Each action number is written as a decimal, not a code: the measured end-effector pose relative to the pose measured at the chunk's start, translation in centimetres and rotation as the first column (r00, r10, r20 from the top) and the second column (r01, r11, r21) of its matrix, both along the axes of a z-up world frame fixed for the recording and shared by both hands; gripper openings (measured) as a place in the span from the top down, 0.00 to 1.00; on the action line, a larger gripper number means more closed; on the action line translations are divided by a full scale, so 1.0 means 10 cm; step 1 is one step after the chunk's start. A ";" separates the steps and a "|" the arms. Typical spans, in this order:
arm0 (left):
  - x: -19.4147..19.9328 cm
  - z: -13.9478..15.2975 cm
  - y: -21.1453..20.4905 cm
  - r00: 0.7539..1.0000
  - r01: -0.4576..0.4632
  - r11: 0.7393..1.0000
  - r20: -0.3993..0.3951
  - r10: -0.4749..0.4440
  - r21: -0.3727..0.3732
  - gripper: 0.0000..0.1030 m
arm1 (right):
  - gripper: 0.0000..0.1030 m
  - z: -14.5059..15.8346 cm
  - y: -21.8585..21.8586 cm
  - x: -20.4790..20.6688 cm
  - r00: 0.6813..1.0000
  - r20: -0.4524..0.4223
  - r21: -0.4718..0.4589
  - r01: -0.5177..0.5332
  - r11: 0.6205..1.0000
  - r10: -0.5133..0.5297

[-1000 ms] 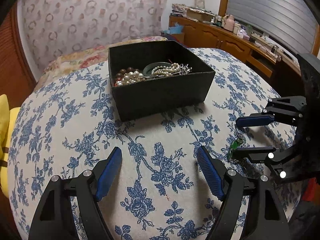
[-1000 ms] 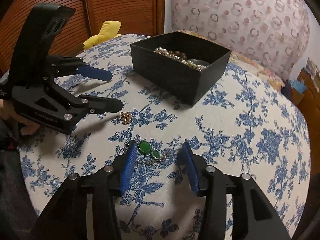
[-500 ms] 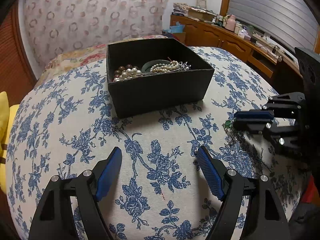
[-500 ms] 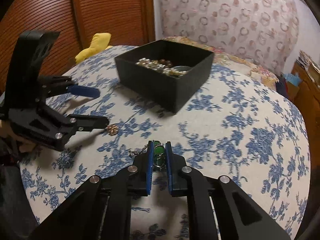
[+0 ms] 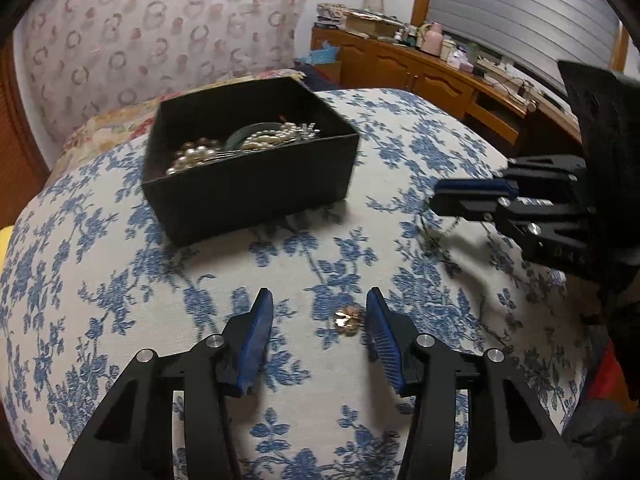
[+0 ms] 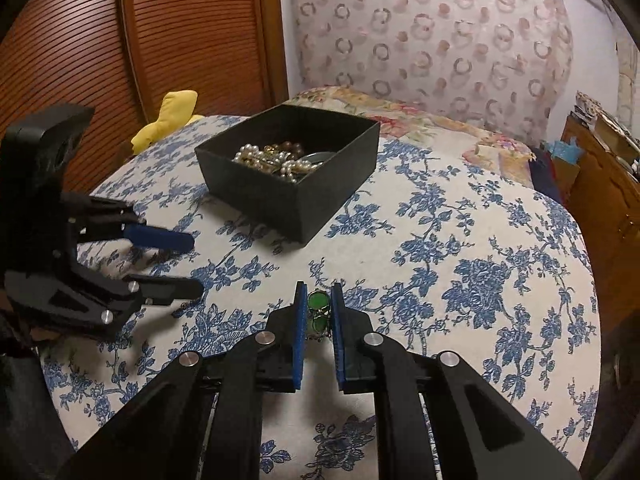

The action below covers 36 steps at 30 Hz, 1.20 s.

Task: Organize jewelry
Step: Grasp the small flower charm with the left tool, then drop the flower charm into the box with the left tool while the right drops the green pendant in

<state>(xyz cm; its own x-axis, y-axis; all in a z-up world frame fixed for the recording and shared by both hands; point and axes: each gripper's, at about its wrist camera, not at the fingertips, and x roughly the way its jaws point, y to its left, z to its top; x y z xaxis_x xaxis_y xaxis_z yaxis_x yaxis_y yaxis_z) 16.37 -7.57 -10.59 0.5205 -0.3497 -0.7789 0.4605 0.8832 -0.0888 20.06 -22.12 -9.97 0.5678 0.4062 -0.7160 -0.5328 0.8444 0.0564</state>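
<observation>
A black open box (image 5: 256, 184) holding pearl strands (image 5: 196, 156) sits on the blue-flowered cloth; it also shows in the right wrist view (image 6: 296, 188). My right gripper (image 6: 319, 300) is shut on a green-stone necklace (image 6: 318, 312) and holds it above the cloth; its chain dangles under the gripper in the left wrist view (image 5: 430, 236). My left gripper (image 5: 320, 308) is open and low over the cloth, with a small gold brooch (image 5: 346, 319) lying between its fingers, nearer the right one.
The cloth covers a rounded surface that drops away at the edges. A yellow soft item (image 6: 168, 120) lies at the far left edge. A wooden sideboard (image 5: 440, 76) with clutter stands behind at the right. A patterned cushion (image 6: 432, 40) stands behind the box.
My right gripper closed on the green-stone necklace and lifted it off the cloth. My left gripper moved right and down to straddle the gold brooch, its fingers narrower.
</observation>
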 end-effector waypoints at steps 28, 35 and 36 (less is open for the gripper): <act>0.31 0.54 0.23 0.988 -0.059 0.997 0.138 0.065 -0.046 0.87 | 0.87 0.77 0.10 0.25 0.982 0.188 0.080 -0.024 0.997 0.008; 0.62 0.72 0.32 0.977 -0.096 0.993 0.183 0.106 -0.062 0.87 | 0.87 1.08 0.22 0.48 0.968 0.251 0.110 -0.051 0.993 0.022; 0.66 0.72 0.34 0.977 -0.100 0.993 0.183 0.110 -0.063 0.87 | 0.87 1.09 0.27 0.51 0.968 0.250 0.110 -0.060 0.992 0.031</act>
